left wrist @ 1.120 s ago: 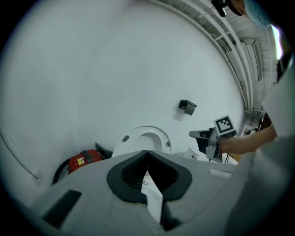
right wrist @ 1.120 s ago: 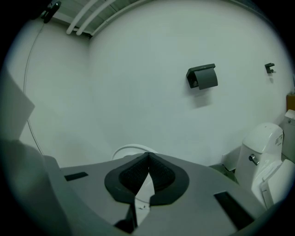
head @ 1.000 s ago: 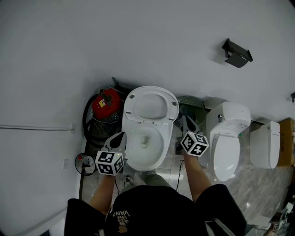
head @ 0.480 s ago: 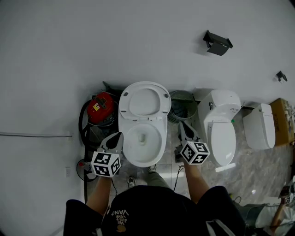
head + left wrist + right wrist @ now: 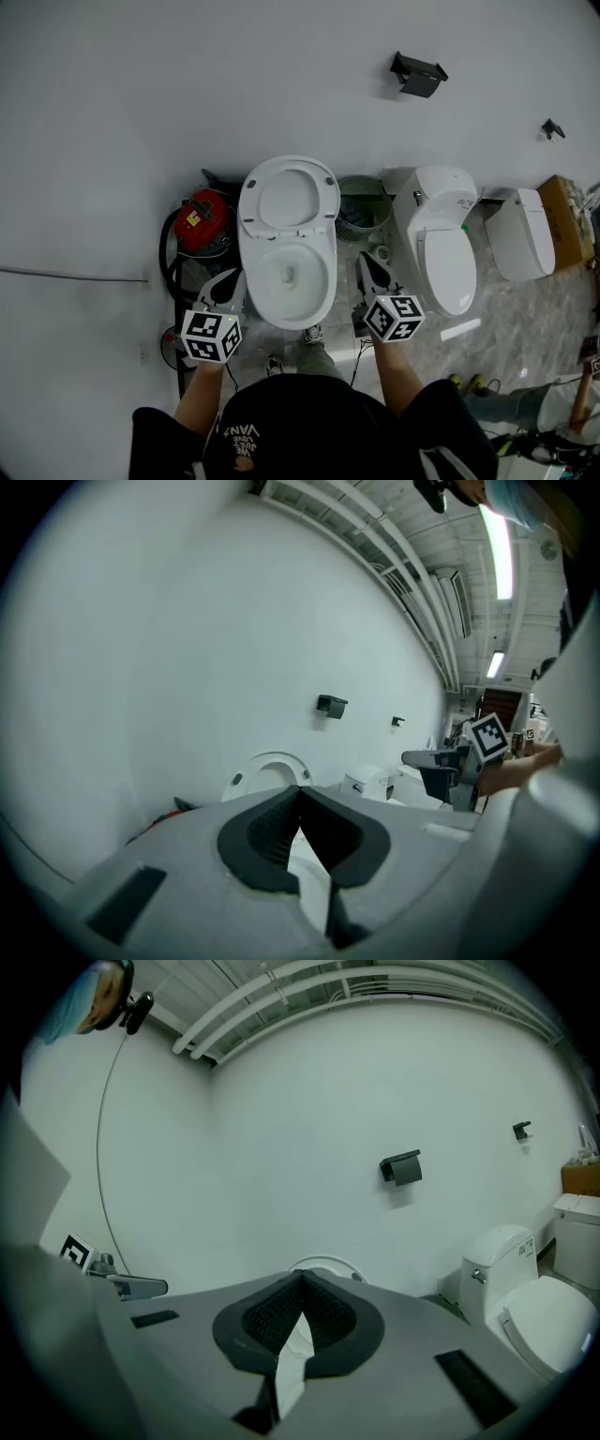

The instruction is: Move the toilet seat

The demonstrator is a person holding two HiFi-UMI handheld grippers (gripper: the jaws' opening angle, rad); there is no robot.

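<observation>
Beside the bowl (image 5: pixel 289 277), one on each flank, the left hand-held gripper (image 5: pixel 232 281) and the right hand-held gripper (image 5: pixel 368 265) hung low with their jaws pressed together and nothing between them; each gripper view showed the dark pads meeting at a point with only white porcelain beyond. The seat (image 5: pixel 287 197) stood raised, tipped back toward the wall (image 5: pixel 187 84) behind the bowl, and neither gripper touched it. Judged from that alone, the seat was either already lifted, leaving nothing but withdrawal, or waiting to be swung down, in which case the whole move remained; the pictures did not settle which, and the closed, empty jaws set well short of the seat suited both readings. A red vacuum (image 5: pixel 204 221) sat just left of the toilet, a basket (image 5: pixel 362 208) just right of it, then a second toilet (image 5: pixel 441 251) with its lid down and a third (image 5: pixel 517 234) farther along, and a black holder (image 5: pixel 418 74) hung on the wall above. As for writing, the vacuum carried a small yellow label too small to read, pale print on the person's dark top (image 5: pixel 246 437) appeared upside down and could not be made out with any confidence, and the cubes on the grippers bore only black-and-white square patterns, no words. No brand showed on any toilet.
</observation>
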